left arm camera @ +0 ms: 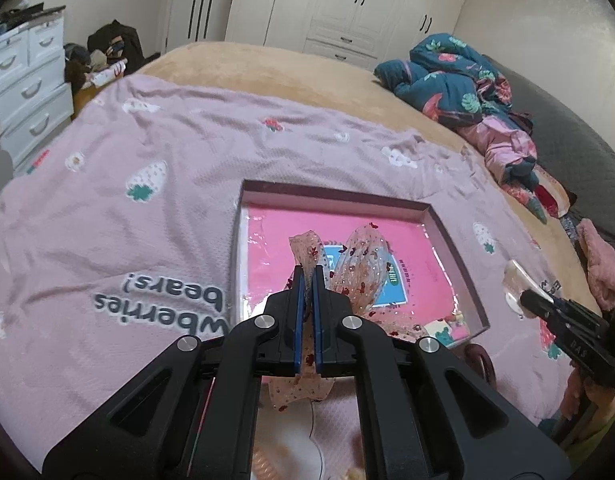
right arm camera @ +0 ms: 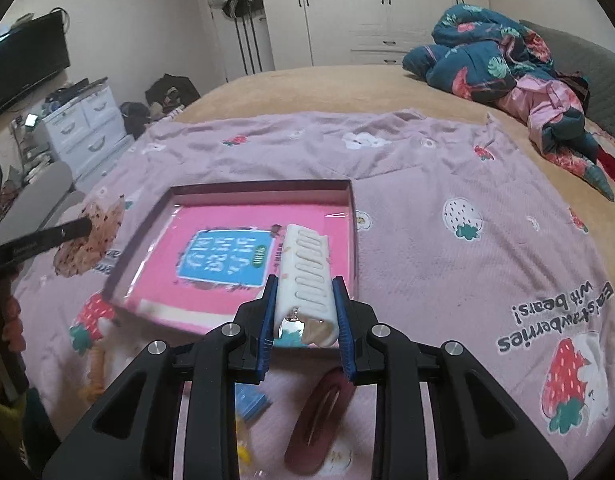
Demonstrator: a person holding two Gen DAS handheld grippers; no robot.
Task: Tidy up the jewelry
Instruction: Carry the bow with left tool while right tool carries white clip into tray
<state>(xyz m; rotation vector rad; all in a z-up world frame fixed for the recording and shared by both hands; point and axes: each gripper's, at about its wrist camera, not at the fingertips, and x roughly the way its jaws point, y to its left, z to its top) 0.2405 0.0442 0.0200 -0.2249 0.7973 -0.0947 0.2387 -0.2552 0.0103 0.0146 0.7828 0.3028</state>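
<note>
Left tool (left arm camera: 307,276) pinches a sheer bow (left arm camera: 359,268) above the box (left arm camera: 459,248) on the bed; right tool (right arm camera: 305,292) clamps a white clip (right arm camera: 307,276) over the box's near edge, probably both to be dropped in.

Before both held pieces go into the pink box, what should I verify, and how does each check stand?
1. Left gripper shut on the sheer sequinned bow: ok.
2. Right gripper shut on the white hair claw: ok.
3. Pink box open, lid off: ok.
4. Bare space on the box floor for both pieces: ok.
5. Dark red clip lies on the blanket outside the box: not ok.
6. Bow hangs free of the things below it: cannot tell.
</note>
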